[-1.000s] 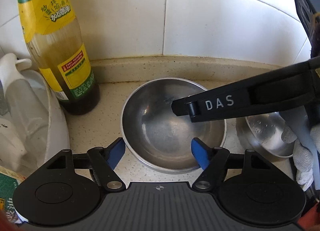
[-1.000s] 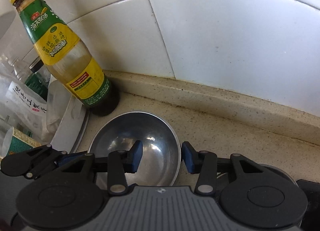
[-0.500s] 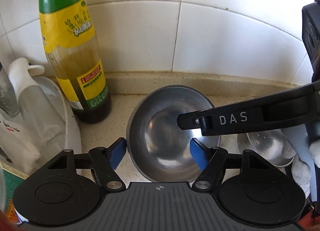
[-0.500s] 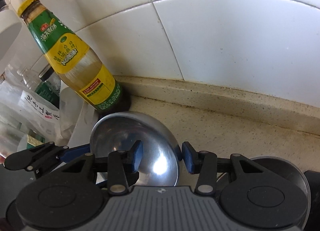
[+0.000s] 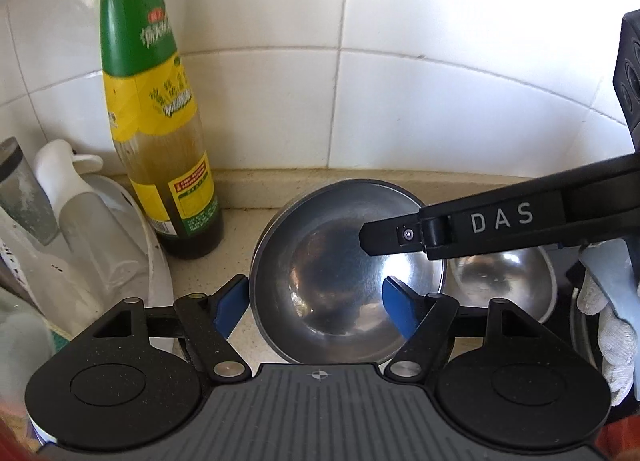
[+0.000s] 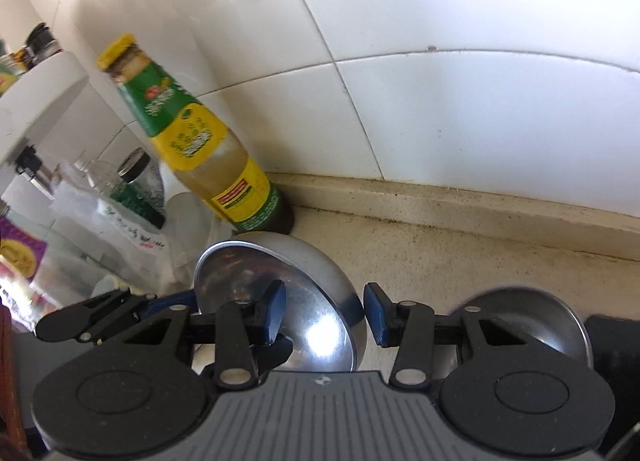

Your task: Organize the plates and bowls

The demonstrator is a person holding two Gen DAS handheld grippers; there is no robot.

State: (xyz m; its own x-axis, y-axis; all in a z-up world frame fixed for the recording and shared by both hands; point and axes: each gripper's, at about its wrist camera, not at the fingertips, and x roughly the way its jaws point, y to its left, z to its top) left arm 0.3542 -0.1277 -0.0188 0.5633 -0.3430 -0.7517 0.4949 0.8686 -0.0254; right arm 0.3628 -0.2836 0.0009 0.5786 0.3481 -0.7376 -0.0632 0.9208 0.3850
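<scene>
A large steel bowl (image 5: 340, 273) is tilted up off the counter. My left gripper (image 5: 316, 309) is shut on the large steel bowl, one blue pad at each side of it. My right gripper (image 6: 324, 311) straddles the bowl's right rim (image 6: 320, 301); the jaws stand apart and I cannot tell whether they pinch it. The right gripper's finger (image 5: 404, 237) reaches over the bowl in the left wrist view. A smaller steel bowl (image 5: 508, 281) sits on the counter to the right; it also shows in the right wrist view (image 6: 532, 321).
A sauce bottle (image 5: 160, 149) with a green and yellow label stands left of the bowls by the tiled wall (image 5: 400, 81). A white dish (image 5: 132, 257) with a white tool and jars is at far left. The speckled counter (image 6: 460, 269) runs right.
The large bowl has tipped up from flat on the counter and lifted. Both grippers have risen and drawn back with it; the bottle's cap has come into view.
</scene>
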